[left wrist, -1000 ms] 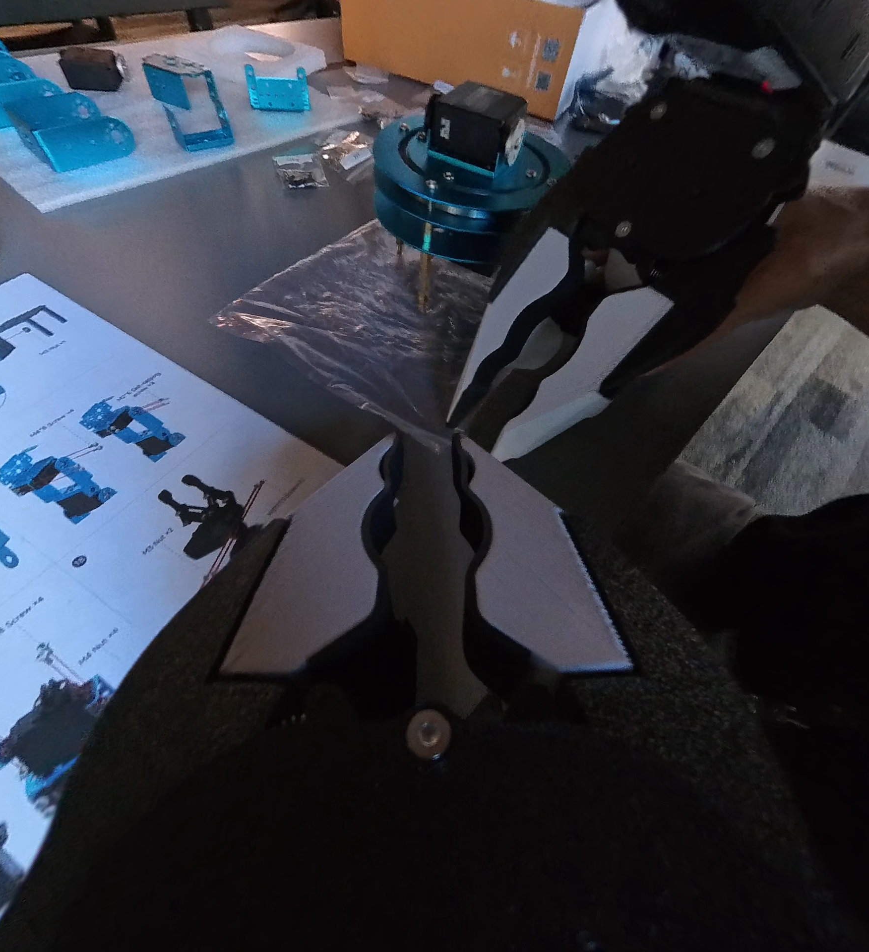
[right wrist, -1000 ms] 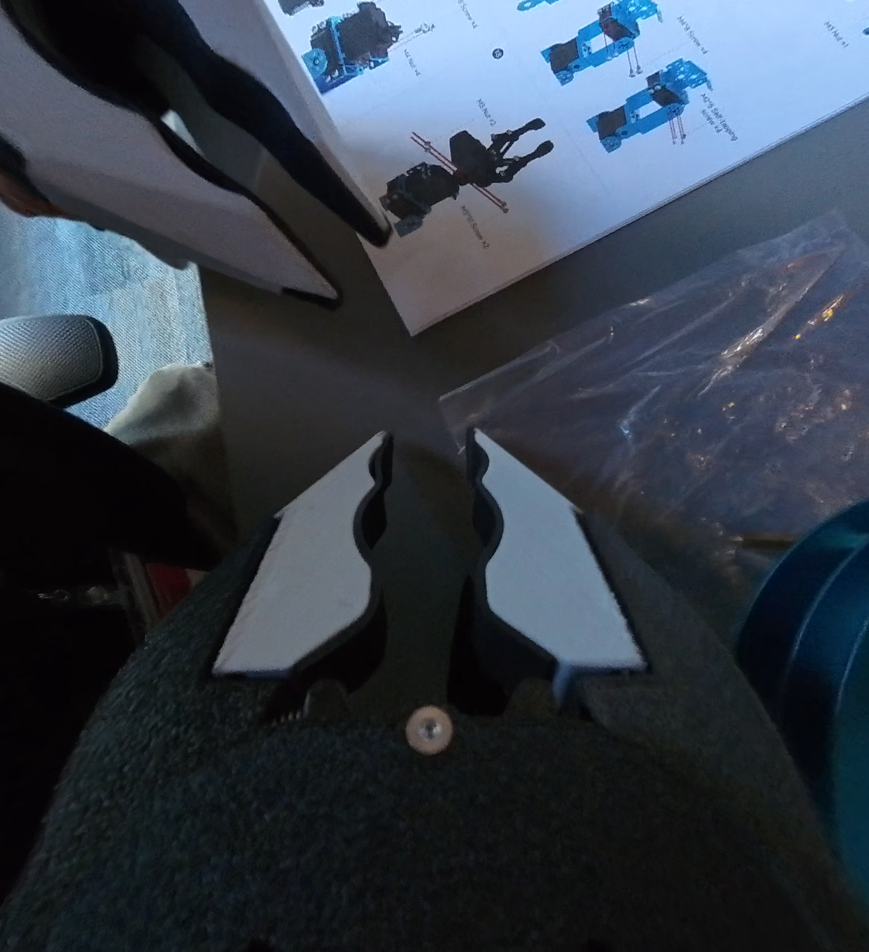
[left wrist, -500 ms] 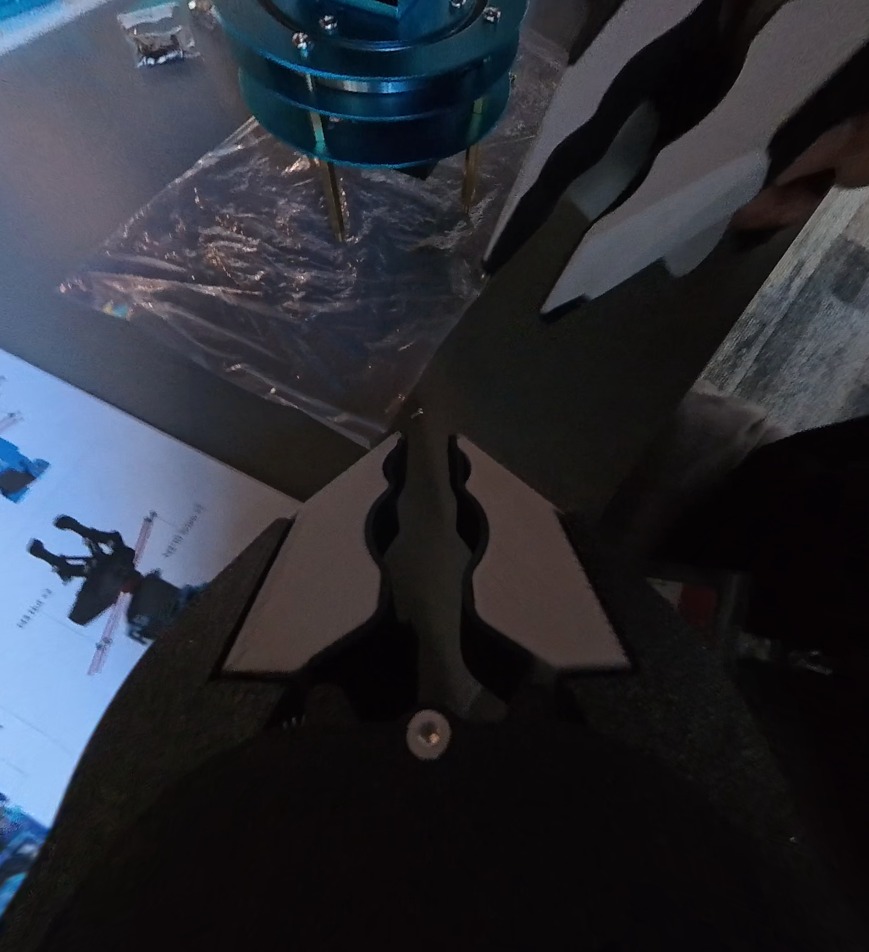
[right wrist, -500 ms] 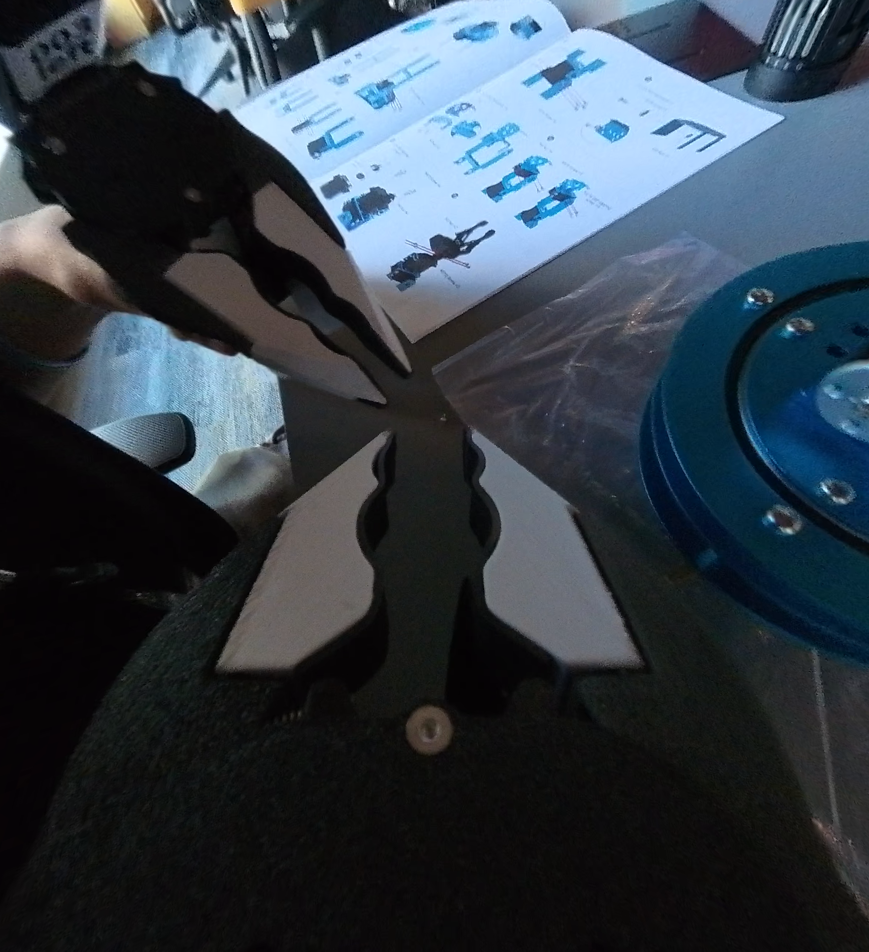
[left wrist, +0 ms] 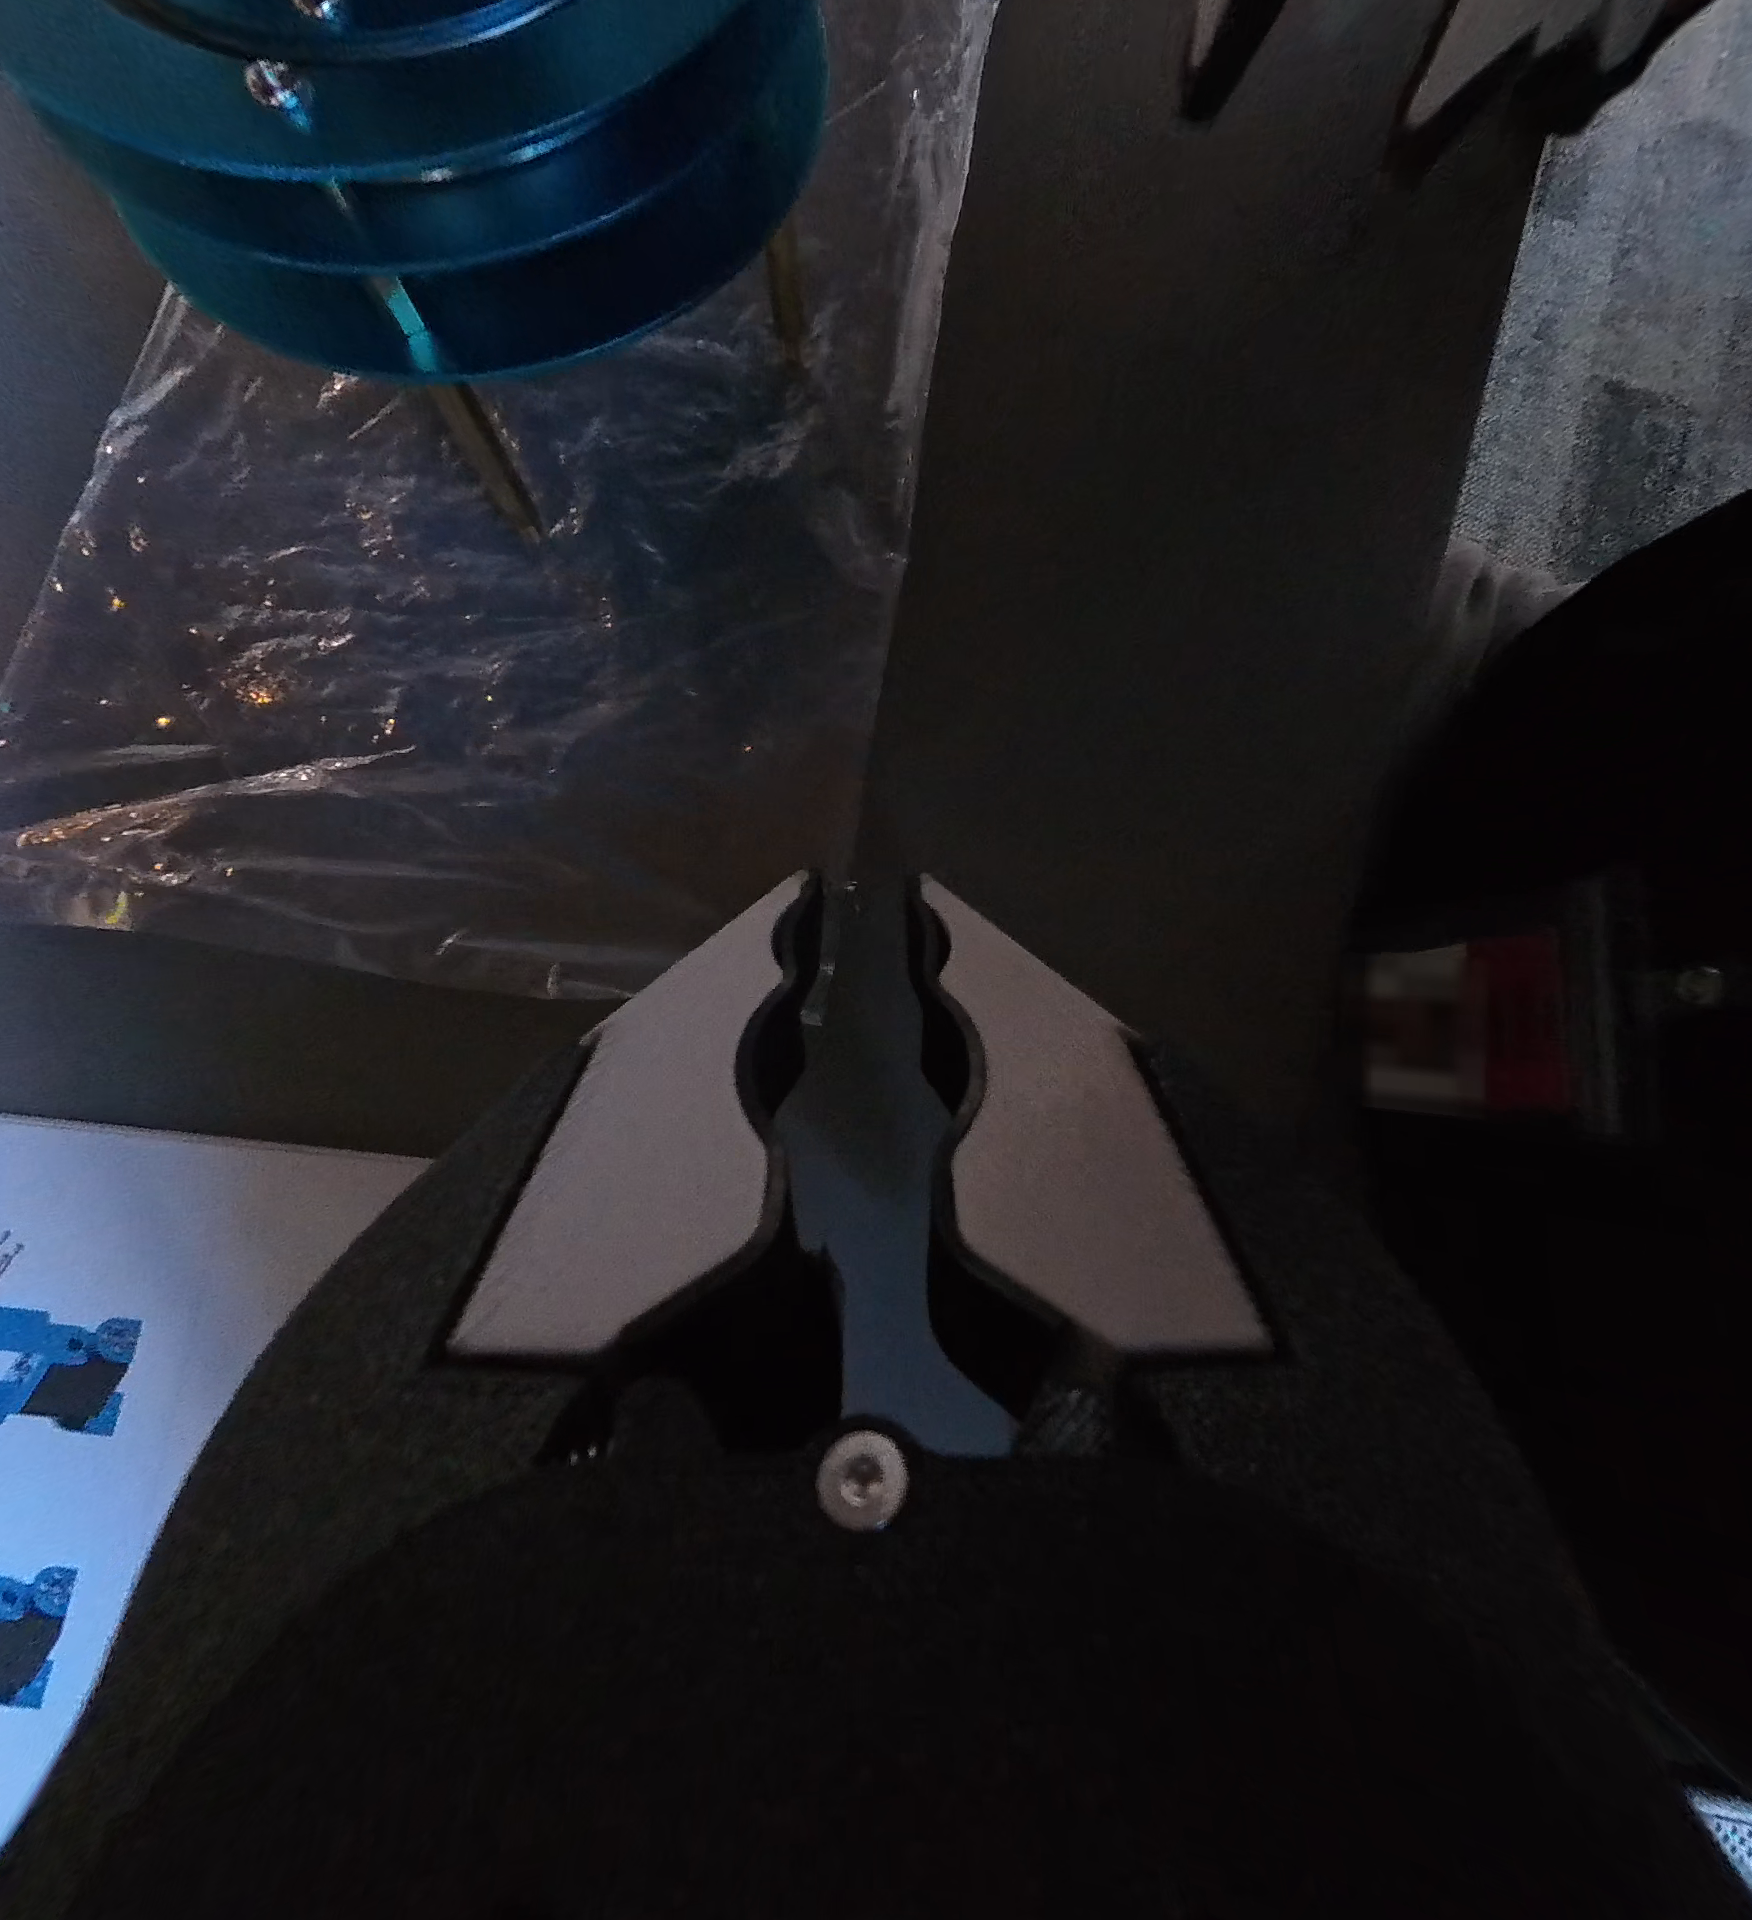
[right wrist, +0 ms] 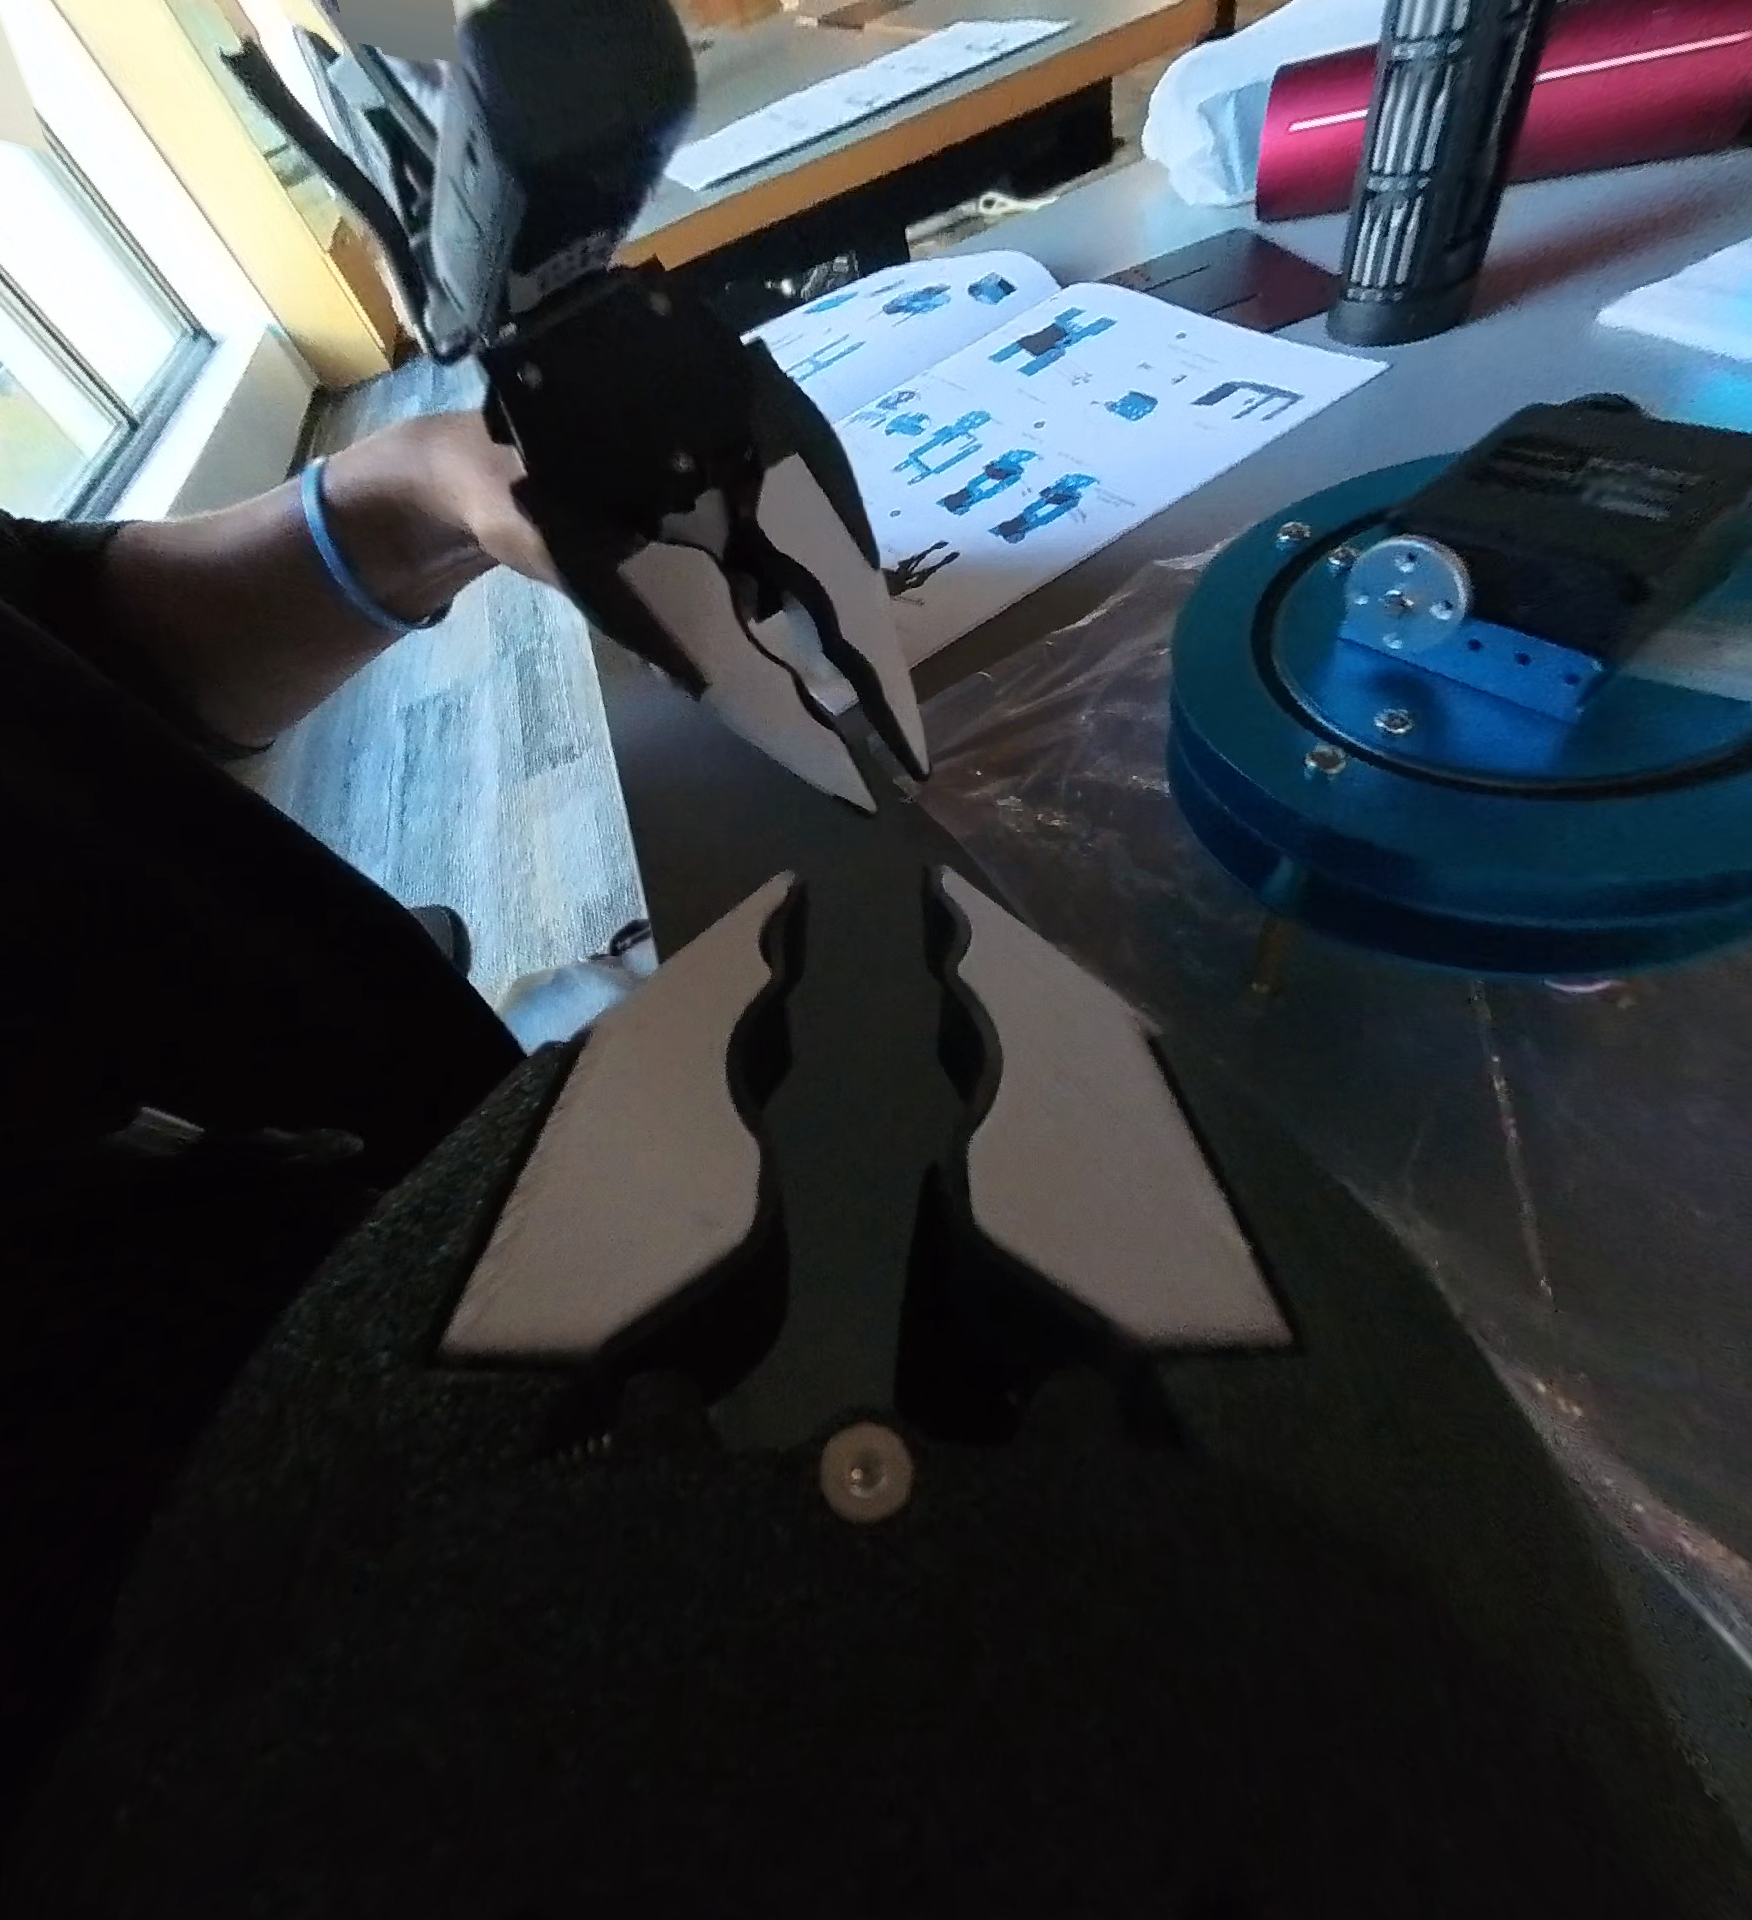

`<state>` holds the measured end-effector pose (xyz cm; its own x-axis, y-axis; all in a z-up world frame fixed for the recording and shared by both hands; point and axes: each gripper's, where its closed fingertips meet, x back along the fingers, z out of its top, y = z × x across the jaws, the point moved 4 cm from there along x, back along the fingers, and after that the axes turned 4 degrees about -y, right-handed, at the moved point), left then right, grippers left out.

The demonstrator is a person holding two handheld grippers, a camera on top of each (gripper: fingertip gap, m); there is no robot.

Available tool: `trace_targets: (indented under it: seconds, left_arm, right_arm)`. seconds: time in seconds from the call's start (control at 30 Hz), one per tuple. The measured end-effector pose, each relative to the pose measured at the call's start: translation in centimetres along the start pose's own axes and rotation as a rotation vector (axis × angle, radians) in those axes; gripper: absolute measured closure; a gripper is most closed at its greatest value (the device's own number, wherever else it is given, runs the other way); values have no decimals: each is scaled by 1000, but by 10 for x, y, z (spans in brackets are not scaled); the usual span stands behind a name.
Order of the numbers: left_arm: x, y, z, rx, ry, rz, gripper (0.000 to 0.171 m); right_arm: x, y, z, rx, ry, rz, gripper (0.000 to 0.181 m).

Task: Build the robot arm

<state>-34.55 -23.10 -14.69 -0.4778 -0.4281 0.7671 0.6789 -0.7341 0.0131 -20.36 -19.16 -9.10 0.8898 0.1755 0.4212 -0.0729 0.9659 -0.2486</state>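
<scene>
Left hand-held gripper [left wrist: 861,883] narrowly parted, apparently at the clear plastic bag's [left wrist: 415,665] corner; right hand-held gripper [right wrist: 861,883] narrowly parted, empty, nearby.

One blue round base [right wrist: 1495,790], one plastic bag [left wrist: 415,665], one open manual [right wrist: 1038,416], perhaps two grippers.

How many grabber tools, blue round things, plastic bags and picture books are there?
Black-and-white hand-held grippers: 2 (left hand-held gripper, right hand-held gripper)
Round blue metal base: 1
Clear crinkled plastic bag: 1
Open white instruction booklet: 1
Total: 5
</scene>
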Motion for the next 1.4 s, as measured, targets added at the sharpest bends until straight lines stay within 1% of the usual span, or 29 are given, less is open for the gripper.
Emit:
trace_targets:
  seconds: [0.13, 0.3, 0.4, 0.57, 0.77, 0.87, 1.0, 1.1, 1.2, 1.3, 1.4]
  left_arm:
    - [1, 2, 1, 10, -7, 11, 158]
    - [7, 13, 2, 25, -4, 13, 158]
    - [6, 11, -2, 14, -10, 19, 158]
    - [4, 7, -7, 54, -31, 2, 158]
    - [5, 9, -9, 101, 1, 0, 157]
    - [4, 14, -7, 116, 15, -27, 155]
    - [5, 17, -6, 98, 18, -31, 155]
    - [6, 12, -5, 85, 26, -12, 155]
    - [6, 8, -4, 31, 26, -7, 156]
    - [4, 6, -5, -36, 2, -7, 157]
    - [2, 1, -4, -62, -18, -8, 157]
  right_arm:
    - [8, 3, -3, -29, 27, 1, 160]
    - [12, 6, -6, -24, 6, 5, 159]
    - [10, 5, -7, -20, 1, 30, 159]
    - [5, 2, -8, -10, -17, 44, 159]
    - [4, 2, -10, -21, -15, 43, 159]
    - [4, 1, -10, -25, -14, 51, 160]
    - [5, 0, -9, -15, -23, 53, 159]
    - [6, 0, -9, -17, -14, 54, 160]
    - [6, -1, -9, -22, -9, 59, 160]
    - [6, -2, -10, -23, -7, 63, 160]
    - [8, -3, -10, -26, -8, 64, 160]
